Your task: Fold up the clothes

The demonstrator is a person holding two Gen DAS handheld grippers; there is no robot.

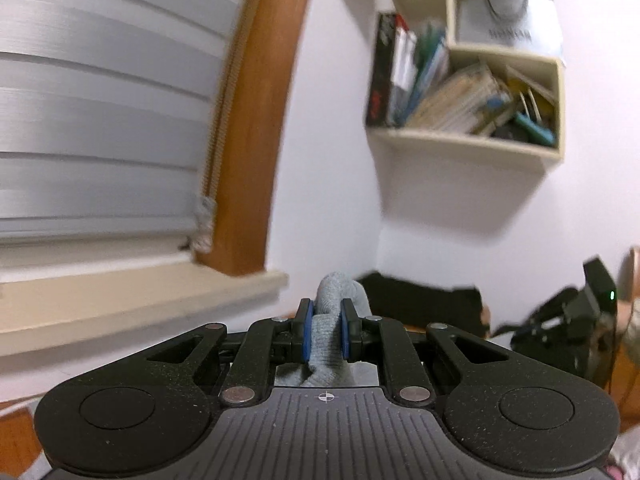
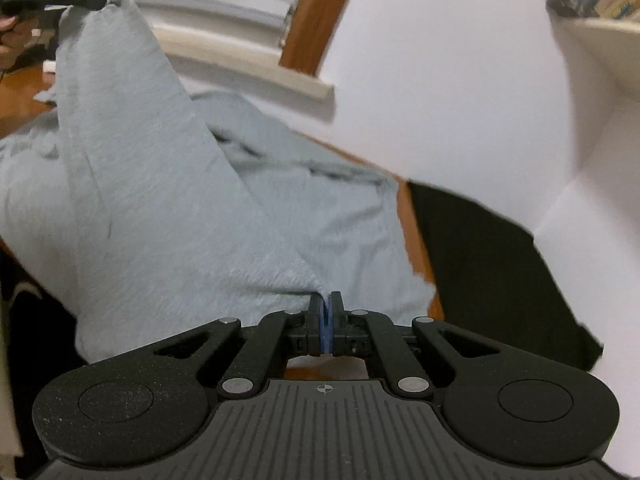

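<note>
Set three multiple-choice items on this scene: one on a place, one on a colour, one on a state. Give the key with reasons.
1. Where is the black cloth?
A. right of the grey garment
B. on the shelf
C. on the windowsill

2. What colour is the garment?
A. red
B. light grey
C. yellow

3. How does the left gripper stand?
A. wide open, empty
B. shut on a book
C. shut on grey fabric

Key: A, it lies beside the garment's right edge; B, its fabric is pale grey; C, grey fabric is bunched between the blue pads.
</note>
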